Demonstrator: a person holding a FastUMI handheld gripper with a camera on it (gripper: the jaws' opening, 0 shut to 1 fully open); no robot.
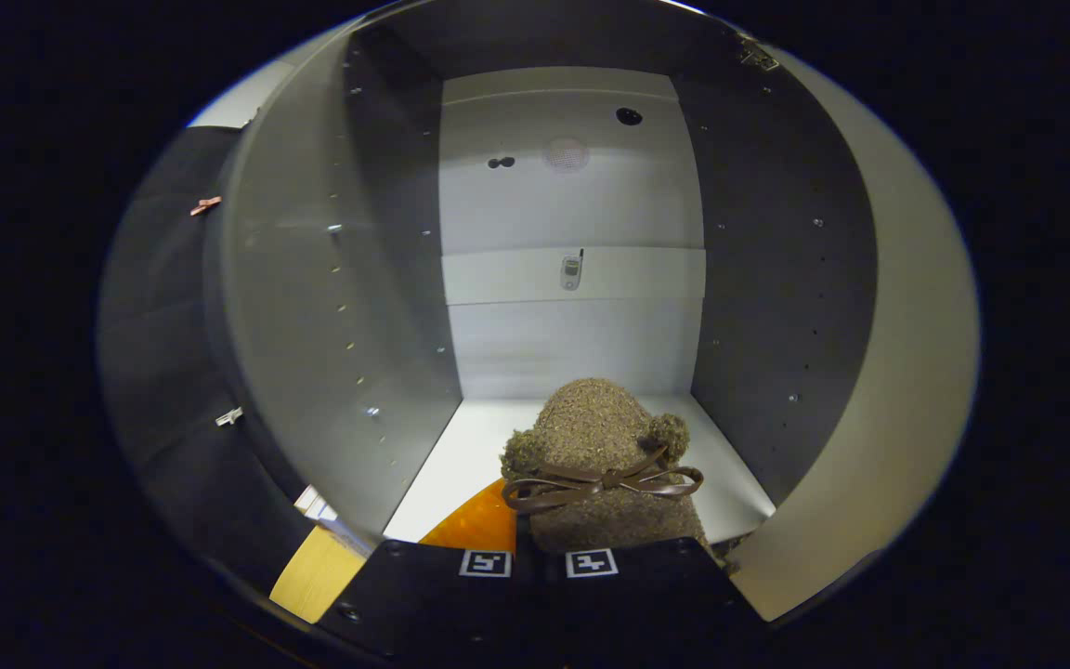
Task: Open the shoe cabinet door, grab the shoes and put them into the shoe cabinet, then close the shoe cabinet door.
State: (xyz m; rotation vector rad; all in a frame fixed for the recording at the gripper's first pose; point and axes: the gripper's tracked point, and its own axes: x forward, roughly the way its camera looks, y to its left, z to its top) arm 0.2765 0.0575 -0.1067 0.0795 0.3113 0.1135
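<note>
Gripper [538,563] clenched on fuzzy shoe [600,465], toe over cabinet floor [461,465] | door already open | left: set shoe down, let go, any other shoes, close door

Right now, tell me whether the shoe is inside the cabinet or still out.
Inside: the shoe, gripped between the gripper fingers, sits over the cabinet floor, between its side walls. Released: not yet.
</note>
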